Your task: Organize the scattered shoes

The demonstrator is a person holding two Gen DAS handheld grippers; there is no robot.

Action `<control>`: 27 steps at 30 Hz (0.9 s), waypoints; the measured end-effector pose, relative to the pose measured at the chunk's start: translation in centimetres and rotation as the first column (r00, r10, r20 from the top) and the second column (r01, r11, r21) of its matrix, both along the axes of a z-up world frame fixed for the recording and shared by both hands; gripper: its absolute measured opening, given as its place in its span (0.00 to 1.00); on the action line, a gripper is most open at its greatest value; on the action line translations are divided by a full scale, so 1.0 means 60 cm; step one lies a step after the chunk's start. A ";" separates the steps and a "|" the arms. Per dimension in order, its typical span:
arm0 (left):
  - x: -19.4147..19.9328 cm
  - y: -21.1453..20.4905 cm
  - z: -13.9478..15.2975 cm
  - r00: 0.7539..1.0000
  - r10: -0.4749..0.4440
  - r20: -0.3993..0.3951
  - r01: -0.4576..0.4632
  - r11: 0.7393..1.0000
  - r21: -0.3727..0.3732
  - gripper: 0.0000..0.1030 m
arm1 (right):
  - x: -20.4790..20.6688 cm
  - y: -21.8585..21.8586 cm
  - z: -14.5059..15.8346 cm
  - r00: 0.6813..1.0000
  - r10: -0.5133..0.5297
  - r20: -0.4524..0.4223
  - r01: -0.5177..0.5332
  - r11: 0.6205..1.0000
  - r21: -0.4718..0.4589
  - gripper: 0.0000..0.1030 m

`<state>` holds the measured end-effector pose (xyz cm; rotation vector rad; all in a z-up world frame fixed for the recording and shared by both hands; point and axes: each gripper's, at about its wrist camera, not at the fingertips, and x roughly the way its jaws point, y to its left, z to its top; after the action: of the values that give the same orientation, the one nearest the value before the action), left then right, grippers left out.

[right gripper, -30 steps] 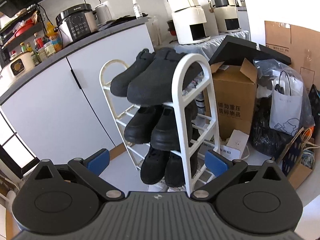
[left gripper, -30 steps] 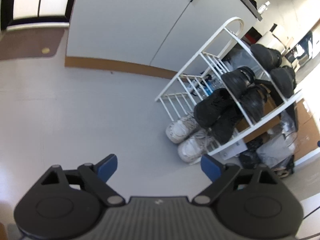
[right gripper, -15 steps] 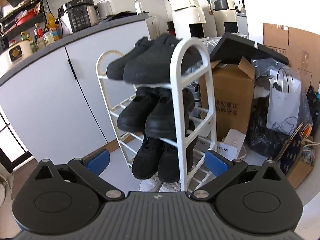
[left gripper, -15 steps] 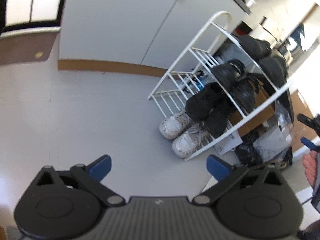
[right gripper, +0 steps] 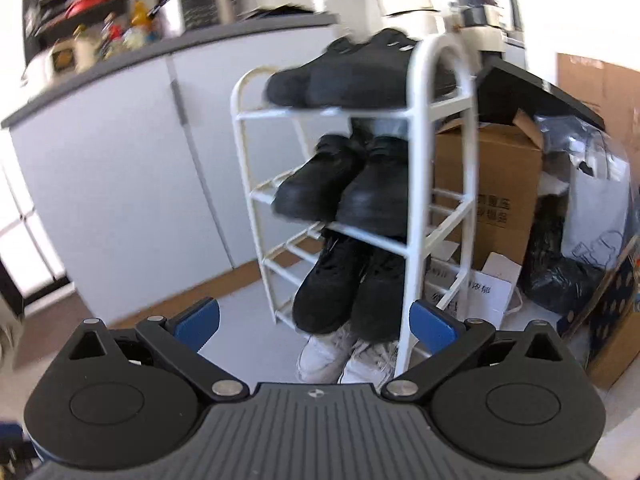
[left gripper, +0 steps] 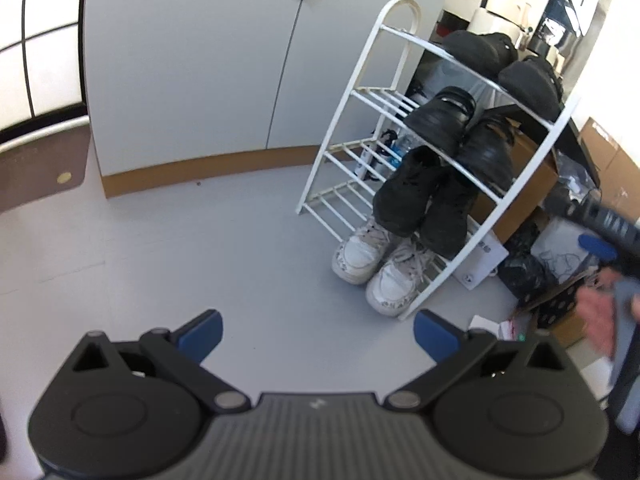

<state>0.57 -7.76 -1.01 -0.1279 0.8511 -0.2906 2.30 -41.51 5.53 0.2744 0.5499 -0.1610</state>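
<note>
A white tiered shoe rack (left gripper: 404, 28) (right gripper: 424, 152) stands against the cabinets. Black shoes fill its upper three shelves: a pair on top (right gripper: 352, 72), a pair on the second shelf (right gripper: 340, 192), a pair on the third (right gripper: 344, 288) (left gripper: 416, 200). A pair of white sneakers (left gripper: 376, 260) (right gripper: 344, 356) sits on the bottom shelf, toes poking out. My left gripper (left gripper: 318, 334) is open and empty over bare floor, short of the rack. My right gripper (right gripper: 314, 322) is open and empty in front of the rack; it also shows at the right edge (left gripper: 600, 232) of the left wrist view, with a hand (left gripper: 596, 316).
White cabinets (left gripper: 192, 60) with a brown plinth run behind the rack. A cardboard box (right gripper: 488, 184), bags (right gripper: 592, 208) and loose packaging (left gripper: 480, 256) crowd the floor right of the rack. Grey floor (left gripper: 180, 248) stretches to the left. Appliances sit on the counter (right gripper: 192, 4).
Both views have swung: the rack now stands more upright in the left wrist view, and the right gripper and hand have come into its right edge. The right wrist view is blurred from motion.
</note>
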 end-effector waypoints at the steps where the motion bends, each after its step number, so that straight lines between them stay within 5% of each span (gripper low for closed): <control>1: 0.002 0.001 -0.003 1.000 0.002 -0.004 -0.002 1.000 -0.002 1.00 | 0.000 0.012 -0.010 1.000 0.019 -0.002 -0.019 1.000 -0.001 1.00; 27: -0.019 -0.015 -0.050 0.998 0.050 -0.027 -0.047 0.994 0.103 1.00 | -0.023 0.090 -0.063 0.986 0.050 -0.159 -0.067 0.992 -0.103 1.00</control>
<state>-0.57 -8.63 -3.99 -0.0573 0.8888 -0.1995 0.93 -36.12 1.72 0.1406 0.7016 -0.1557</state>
